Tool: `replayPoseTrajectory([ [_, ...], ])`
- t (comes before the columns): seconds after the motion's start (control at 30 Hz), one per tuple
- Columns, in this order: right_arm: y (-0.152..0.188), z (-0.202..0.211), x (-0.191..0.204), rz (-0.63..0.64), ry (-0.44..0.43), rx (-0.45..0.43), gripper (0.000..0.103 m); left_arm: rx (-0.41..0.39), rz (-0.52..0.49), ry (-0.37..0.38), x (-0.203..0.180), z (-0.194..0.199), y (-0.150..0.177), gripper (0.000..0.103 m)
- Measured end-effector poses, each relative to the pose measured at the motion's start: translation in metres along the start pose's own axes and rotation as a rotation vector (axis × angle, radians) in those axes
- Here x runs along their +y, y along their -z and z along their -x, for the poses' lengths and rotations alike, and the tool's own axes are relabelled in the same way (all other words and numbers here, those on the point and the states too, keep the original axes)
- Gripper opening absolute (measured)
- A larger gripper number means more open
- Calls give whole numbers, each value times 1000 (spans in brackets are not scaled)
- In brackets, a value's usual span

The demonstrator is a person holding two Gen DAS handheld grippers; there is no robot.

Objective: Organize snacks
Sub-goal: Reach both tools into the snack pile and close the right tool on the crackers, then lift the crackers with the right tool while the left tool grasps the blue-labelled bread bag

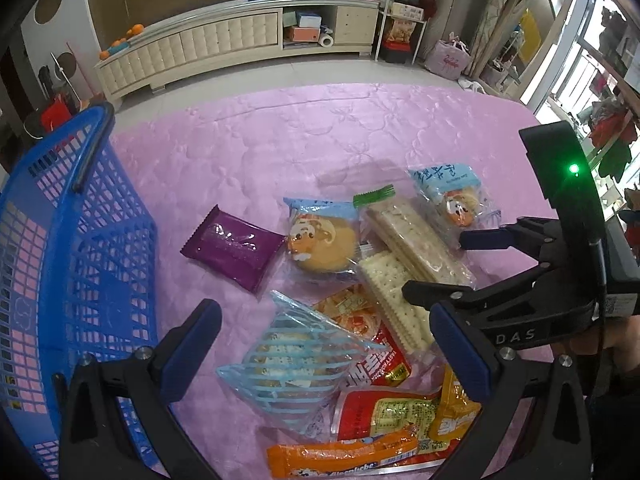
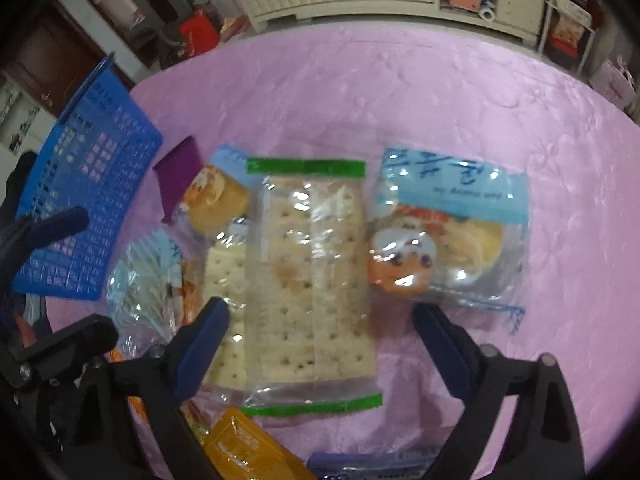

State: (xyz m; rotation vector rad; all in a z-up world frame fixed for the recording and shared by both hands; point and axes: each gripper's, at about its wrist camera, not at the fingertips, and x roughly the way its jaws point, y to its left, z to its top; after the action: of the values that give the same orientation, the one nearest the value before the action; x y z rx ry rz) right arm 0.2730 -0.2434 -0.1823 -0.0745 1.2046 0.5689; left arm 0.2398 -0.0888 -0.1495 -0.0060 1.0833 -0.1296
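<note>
Snack packets lie in a heap on a pink quilted cloth (image 1: 320, 132). My left gripper (image 1: 328, 340) is open just above a clear packet with blue stripes (image 1: 288, 364), its pads clear of the packet on both sides. My right gripper (image 2: 322, 344) is open, straddling the near end of a green-edged cracker packet (image 2: 312, 280) without pressing on it; in the left wrist view the right gripper (image 1: 452, 266) hovers over the cracker packet (image 1: 412, 240). A blue plastic basket (image 1: 80, 240) stands at the left, with no snack visible inside.
Around the crackers lie two cartoon cake packets (image 2: 448, 240) (image 2: 216, 196), a purple packet (image 1: 232, 246), a second cracker packet (image 1: 392, 300), red packets (image 1: 392, 412), an orange sausage stick (image 1: 344, 454) and an orange packet (image 2: 248, 452). A cream cabinet (image 1: 224, 40) stands behind.
</note>
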Motion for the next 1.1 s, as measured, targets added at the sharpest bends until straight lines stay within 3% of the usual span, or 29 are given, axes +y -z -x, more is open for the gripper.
replayPoseTrajectory([
  [0.03, 1, 2, 1, 3, -12, -1, 76, -1, -1, 0, 0, 2, 1, 103],
  [0.07, 2, 4, 1, 0, -47, -1, 59, -4, -2, -1, 0, 1, 1, 103],
  [0.1, 4, 4, 1, -19, -90, 5, 58, -7, -2, -2, 0, 2, 1, 103],
  [0.3, 24, 22, 5, -23, -58, -41, 57, -30, -11, -11, 0, 17, 4, 103],
  [0.43, 37, 56, 3, -45, -54, -100, 57, -49, -35, -14, -6, 29, 0, 103],
  [0.67, 46, 113, -23, -99, 74, -187, 58, -75, -97, 1, -38, 41, -23, 103],
  [0.87, 44, 127, -56, -198, 189, -232, 58, -17, -120, 41, -73, 12, -57, 103],
  [1.1, 44, 120, -87, -285, 244, -238, 57, 100, -132, 42, -116, -43, -84, 103],
])
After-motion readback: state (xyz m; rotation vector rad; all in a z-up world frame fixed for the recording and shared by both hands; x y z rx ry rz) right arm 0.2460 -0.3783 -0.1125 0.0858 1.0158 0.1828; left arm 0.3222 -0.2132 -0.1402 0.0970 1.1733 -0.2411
